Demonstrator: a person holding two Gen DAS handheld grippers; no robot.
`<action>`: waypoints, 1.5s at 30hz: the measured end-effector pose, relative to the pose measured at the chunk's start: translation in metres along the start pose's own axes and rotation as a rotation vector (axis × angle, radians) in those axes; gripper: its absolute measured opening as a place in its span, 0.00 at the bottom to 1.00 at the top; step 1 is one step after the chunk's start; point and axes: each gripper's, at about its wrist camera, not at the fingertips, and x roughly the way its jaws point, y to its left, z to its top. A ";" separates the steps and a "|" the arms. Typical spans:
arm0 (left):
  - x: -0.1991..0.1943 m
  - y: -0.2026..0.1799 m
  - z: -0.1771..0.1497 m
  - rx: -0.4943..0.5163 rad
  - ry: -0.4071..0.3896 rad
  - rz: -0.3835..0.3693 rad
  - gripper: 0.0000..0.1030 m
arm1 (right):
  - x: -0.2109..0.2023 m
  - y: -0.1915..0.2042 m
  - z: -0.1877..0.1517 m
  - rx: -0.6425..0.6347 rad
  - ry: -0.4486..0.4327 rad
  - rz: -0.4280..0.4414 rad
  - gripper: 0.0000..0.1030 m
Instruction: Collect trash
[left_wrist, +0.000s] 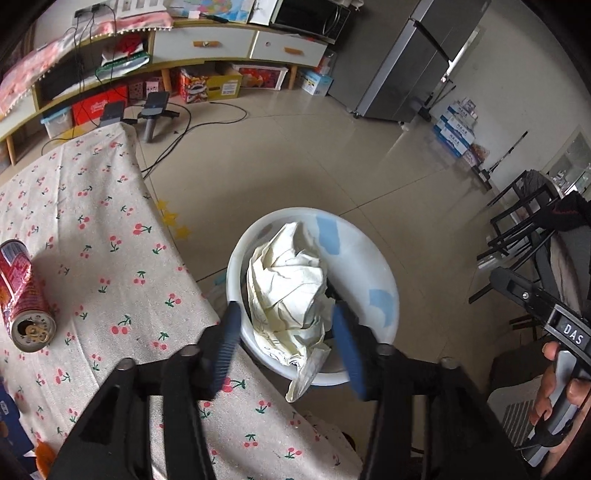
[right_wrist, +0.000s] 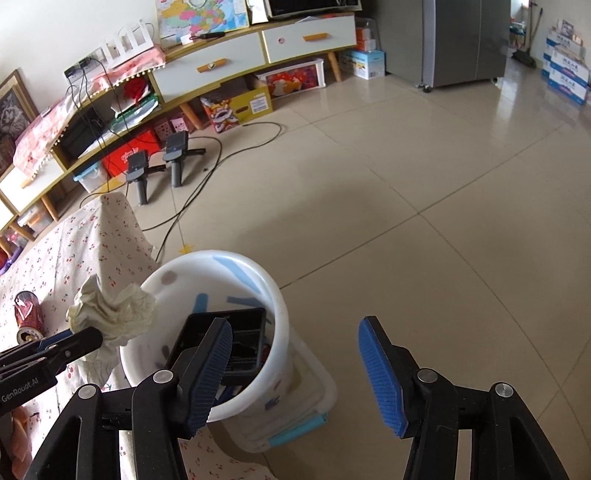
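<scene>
Bin: white plastic bin (left_wrist: 373, 273) with pale blue patches stood on the tiled floor (left_wrist: 280, 158), just beside the table edge; lower centre of the left wrist view, lower left of centre in the right wrist view (right_wrist: 280, 306).
Bin contents: a black ribbed tray (right_wrist: 236, 339) leaned inside against the near wall, seen from the right wrist; some dark and blue bits lay below it, too small to name.
Crumpled paper: cream-coloured wad (left_wrist: 291, 291) sat over the bin's mouth between the left claw's fingers; a loose tail drooped over the near rim. Whether it rested on the contents or was mid-drop I could not tell.
Left claw: (left_wrist: 288, 343) jaws stood apart, blue pads on either side of the paper and not pressing it; in the right wrist view the paper (right_wrist: 110, 314) stood at its tip (right_wrist: 83, 341).
Right claw: (right_wrist: 295, 373) jaws wide apart, nothing between them; left finger over the bin's rim, right finger over bare floor.
Can: red drink can (left_wrist: 26, 295) lay on its side on the cherry-print tablecloth (left_wrist: 110, 206), far left of the left wrist view, open end toward the camera, well apart from the bin.
Person: a hand (left_wrist: 557, 387) wrapped round the right claw's handle, lower right of the left wrist view.
</scene>
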 end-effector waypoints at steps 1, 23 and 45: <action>-0.002 0.000 -0.001 0.001 -0.008 0.010 0.75 | 0.000 -0.001 -0.001 0.001 -0.001 0.000 0.63; -0.099 0.088 -0.052 -0.113 -0.110 0.196 0.97 | -0.018 0.060 -0.006 -0.106 -0.031 0.097 0.77; -0.204 0.212 -0.136 -0.281 -0.171 0.339 1.00 | -0.001 0.231 -0.049 -0.356 0.029 0.234 0.87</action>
